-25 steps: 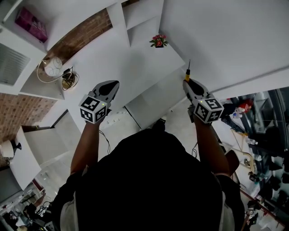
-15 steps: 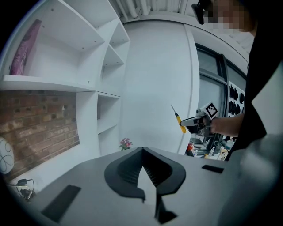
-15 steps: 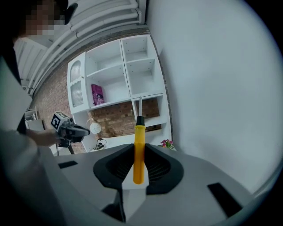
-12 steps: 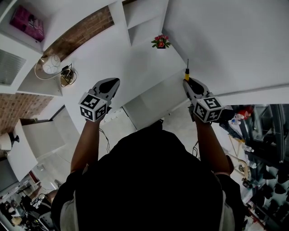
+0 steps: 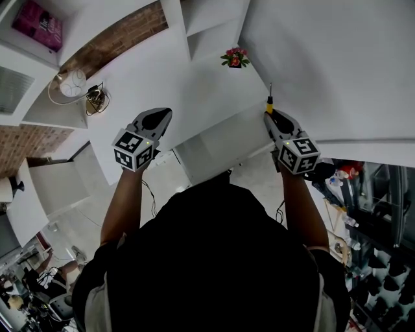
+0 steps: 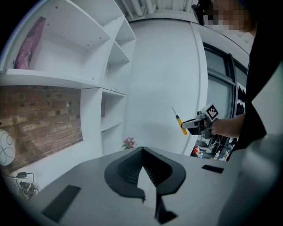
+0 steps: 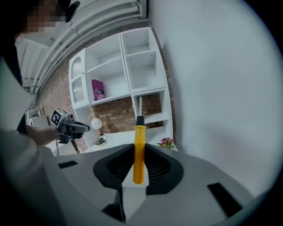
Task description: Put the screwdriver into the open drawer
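The screwdriver point(image 5: 269, 101) has a yellow handle and a thin metal shaft that points away from me. My right gripper point(image 5: 270, 117) is shut on the handle point(image 7: 139, 152), held in the air over the right end of the open white drawer point(image 5: 220, 146). The drawer sticks out from under the white counter point(image 5: 162, 78), between my two arms. My left gripper point(image 5: 155, 120) hovers over the counter's front edge, left of the drawer, with its jaws together and nothing in them point(image 6: 142, 149). The left gripper view shows the right gripper point(image 6: 194, 125) with the screwdriver point(image 6: 179, 123).
A small pot of flowers point(image 5: 235, 57) stands at the back of the counter by the white wall. A round clock point(image 5: 72, 83) and a tangle of cables point(image 5: 96, 97) lie on a ledge to the left. White shelves hold a pink box point(image 5: 29, 19).
The head view has shifted slightly, so the room slides a little toward the upper right. Both grippers keep nearly the same pose, and the screwdriver stays in the right one.
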{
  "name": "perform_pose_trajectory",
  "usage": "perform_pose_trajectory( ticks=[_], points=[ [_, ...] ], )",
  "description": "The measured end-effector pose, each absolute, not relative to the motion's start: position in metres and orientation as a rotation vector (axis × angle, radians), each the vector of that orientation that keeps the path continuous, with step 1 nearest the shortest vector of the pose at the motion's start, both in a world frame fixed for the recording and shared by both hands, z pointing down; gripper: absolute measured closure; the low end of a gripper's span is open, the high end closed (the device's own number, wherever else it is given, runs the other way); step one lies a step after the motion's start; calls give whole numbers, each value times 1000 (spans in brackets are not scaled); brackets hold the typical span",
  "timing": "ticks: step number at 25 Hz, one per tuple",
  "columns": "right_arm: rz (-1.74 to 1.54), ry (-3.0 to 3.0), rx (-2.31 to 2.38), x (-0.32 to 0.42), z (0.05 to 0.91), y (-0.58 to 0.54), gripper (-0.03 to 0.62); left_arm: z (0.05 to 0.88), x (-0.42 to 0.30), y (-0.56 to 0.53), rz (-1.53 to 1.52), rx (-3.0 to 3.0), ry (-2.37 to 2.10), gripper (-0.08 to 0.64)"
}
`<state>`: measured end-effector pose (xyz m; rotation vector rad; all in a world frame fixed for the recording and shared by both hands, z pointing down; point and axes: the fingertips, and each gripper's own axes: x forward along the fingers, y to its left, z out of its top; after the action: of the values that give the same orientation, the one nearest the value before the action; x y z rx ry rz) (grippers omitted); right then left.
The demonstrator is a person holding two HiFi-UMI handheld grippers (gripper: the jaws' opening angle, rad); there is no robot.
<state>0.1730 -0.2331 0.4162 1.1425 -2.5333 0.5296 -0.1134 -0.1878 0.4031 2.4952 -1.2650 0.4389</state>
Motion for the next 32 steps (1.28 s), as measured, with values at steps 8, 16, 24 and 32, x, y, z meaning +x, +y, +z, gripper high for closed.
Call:
perform_pose_trajectory(
  ticks=[8,16,24,32],
  points=[
    [515,-2514,1095,174,431,-242,508,412,-115,-188,440,2452,-1303,545],
    [509,-2496,1018,164,451,-243,508,421,-124,-182,430,2398,-1349,545],
    [495,-2461,946,157,472,-244,508,434,-133,-177,432,2353,-1374,545],
    [481,-2417,888,164,506,-250,508,443,-135,-176,440,2317,-1394,545]
  ],
)
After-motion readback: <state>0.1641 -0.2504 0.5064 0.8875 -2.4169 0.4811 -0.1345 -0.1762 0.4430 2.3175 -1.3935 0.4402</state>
